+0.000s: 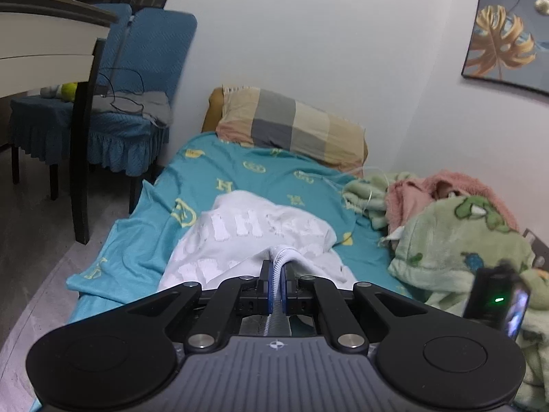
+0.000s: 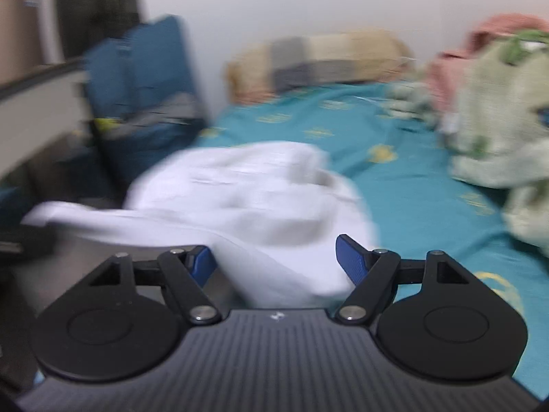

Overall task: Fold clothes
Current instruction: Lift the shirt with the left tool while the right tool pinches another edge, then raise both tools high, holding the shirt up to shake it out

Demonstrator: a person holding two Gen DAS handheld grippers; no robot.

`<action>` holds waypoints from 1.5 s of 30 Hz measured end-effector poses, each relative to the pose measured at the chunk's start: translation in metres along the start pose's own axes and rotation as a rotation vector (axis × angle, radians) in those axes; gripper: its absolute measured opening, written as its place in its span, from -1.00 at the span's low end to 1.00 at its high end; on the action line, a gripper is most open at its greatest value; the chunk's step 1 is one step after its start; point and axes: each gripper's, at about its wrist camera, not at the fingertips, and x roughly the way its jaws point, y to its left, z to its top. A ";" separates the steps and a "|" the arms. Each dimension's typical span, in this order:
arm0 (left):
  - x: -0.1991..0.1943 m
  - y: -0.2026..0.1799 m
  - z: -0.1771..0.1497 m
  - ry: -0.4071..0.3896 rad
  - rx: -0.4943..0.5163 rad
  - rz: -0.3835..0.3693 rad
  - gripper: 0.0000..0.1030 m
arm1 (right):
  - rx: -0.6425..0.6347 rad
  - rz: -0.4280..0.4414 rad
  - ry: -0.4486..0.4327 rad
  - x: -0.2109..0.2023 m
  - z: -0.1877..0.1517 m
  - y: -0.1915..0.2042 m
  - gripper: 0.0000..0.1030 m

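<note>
Left tongs (image 1: pixel 275 276) pinch the white shirt's (image 1: pixel 254 240) ribbed edge; right tongs (image 2: pixel 274 264) gape around cloth, gripping nothing. One-sided pull could bunch it off the bed (image 1: pixel 144 240).

Left gripper (image 1: pixel 277 279) jaws clamped on white garment (image 1: pixel 254 240) hem, teal bedsheet (image 1: pixel 240 171), checked pillow (image 1: pixel 295 123)

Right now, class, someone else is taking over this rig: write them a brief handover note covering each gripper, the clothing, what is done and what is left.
Left gripper: shut on the ribbed edge of the white garment.
Right gripper: open, garment cloth lying between its fingers, not clamped.
The garment is bunched on the teal bedsheet, part trailing toward the bed's left edge.
Done: one edge grasped. No fold visible.
Left: spread it flat, then fold.
</note>
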 end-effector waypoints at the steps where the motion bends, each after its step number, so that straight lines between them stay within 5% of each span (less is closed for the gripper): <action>1: 0.001 0.000 -0.001 0.004 0.002 0.004 -0.91 | 0.016 -0.039 0.010 0.003 -0.001 -0.007 0.46; 4: 0.002 -0.002 -0.005 0.016 0.008 0.016 -0.91 | 0.065 -0.156 0.039 0.012 -0.003 -0.029 0.46; 9: 0.005 -0.004 -0.012 0.036 0.019 0.036 -0.91 | 0.108 -0.140 -0.050 -0.004 0.004 -0.039 -0.74; 11: 0.008 -0.004 -0.015 0.051 0.022 0.047 -0.90 | 0.092 -0.105 -0.103 -0.014 0.011 -0.033 -0.82; 15: 0.014 -0.003 -0.025 0.094 0.016 0.074 -0.80 | 0.090 -0.027 -0.146 -0.030 0.024 -0.029 -0.86; 22: 0.027 -0.022 -0.049 0.117 0.134 0.199 -0.07 | 0.097 0.065 -0.185 -0.047 0.035 -0.025 -0.87; 27: 0.037 -0.039 -0.066 0.097 0.247 0.349 -0.06 | 0.112 0.122 -0.221 -0.057 0.041 -0.024 -0.87; 32: 0.028 -0.021 -0.063 0.098 0.114 0.465 -0.06 | 0.118 0.109 -0.278 -0.066 0.045 -0.025 -0.87; 39: -0.009 -0.004 -0.045 -0.087 -0.060 0.499 -0.03 | 0.162 0.085 -0.364 -0.079 0.047 -0.034 -0.87; 45: 0.029 0.003 -0.056 0.133 -0.043 0.478 -0.08 | 0.121 0.010 -0.327 -0.069 0.042 -0.032 -0.86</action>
